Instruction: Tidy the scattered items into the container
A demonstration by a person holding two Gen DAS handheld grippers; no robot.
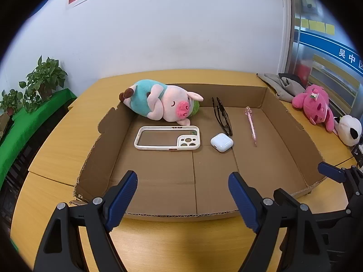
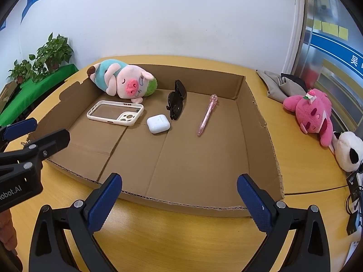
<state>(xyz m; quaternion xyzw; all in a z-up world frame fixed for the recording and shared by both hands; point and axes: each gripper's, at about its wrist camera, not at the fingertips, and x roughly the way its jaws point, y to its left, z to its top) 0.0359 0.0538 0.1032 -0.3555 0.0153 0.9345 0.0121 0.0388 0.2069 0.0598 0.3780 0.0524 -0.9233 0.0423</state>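
Right wrist view has the right tongs (image 2: pixel 179 192) at the bottom of the frame, blue pads spread wide with nothing between them, hanging over the wooden surface (image 2: pixel 158 238) just short of the near wall of the cardboard box (image 2: pixel 181 201). The left tongs (image 1: pixel 182 195) stand the same way in the left wrist view, apart and empty, and appear at the left edge of the right view.

Inside the box, from near to far, lie a white earbud case (image 2: pixel 158 123), a pink pen (image 2: pixel 207 115), a white phone case (image 2: pixel 115 112), black sunglasses (image 2: pixel 176 100) and a pig plush (image 2: pixel 123 80) against the far left corner. These look already tidied.

Still outside the box, as far as can be judged, are a pink plush (image 2: pixel 310 111) and a panda plush (image 2: pixel 348 150), both on the surface at the right of the frame, beyond the box's right wall. A grey cloth bundle (image 2: pixel 281 83) sits further back, upper right.

The coming move turns on this: the loose plush toys lie to the right of both tongs, and the right tongs are clearly the nearer. The pink plush's long axis runs from upper left to lower right in the frame, roughly parallel to the box's right wall, so the tongs would likely close across its body.
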